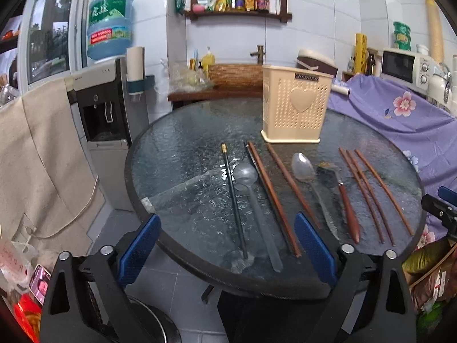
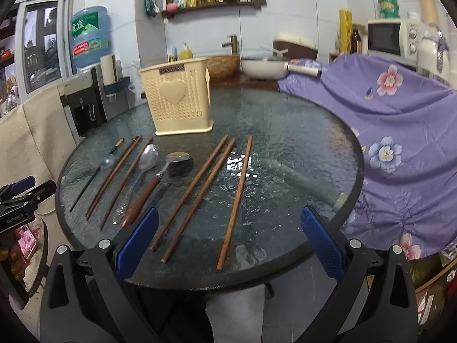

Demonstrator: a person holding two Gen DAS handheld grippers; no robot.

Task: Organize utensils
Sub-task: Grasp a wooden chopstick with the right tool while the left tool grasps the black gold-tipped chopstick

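A cream perforated utensil holder (image 1: pixel 295 105) (image 2: pixel 180 100) with a heart on its front stands at the back of the round glass table (image 1: pixel 182 148) (image 2: pixel 300 143). Laid out in a row before it are a black chopstick (image 1: pixel 234 200), a clear ladle (image 1: pixel 251 188), several brown wooden chopsticks (image 1: pixel 274 197) (image 2: pixel 197 191), a metal spoon (image 1: pixel 304 168) (image 2: pixel 148 157) and a wooden-handled spatula (image 1: pixel 345 205) (image 2: pixel 160 180). My left gripper (image 1: pixel 228 250) hangs open over the table's near edge, around the black chopstick and ladle ends without touching. My right gripper (image 2: pixel 230 243) is open above the three right-hand chopsticks.
A water dispenser (image 1: pixel 105 108) stands left of the table. A purple flowered cloth (image 2: pixel 400 131) covers a surface on the right, with a microwave (image 2: pixel 391 40) behind it. A wooden sink counter (image 1: pixel 228 85) and a white pan (image 2: pixel 262 67) sit beyond the table.
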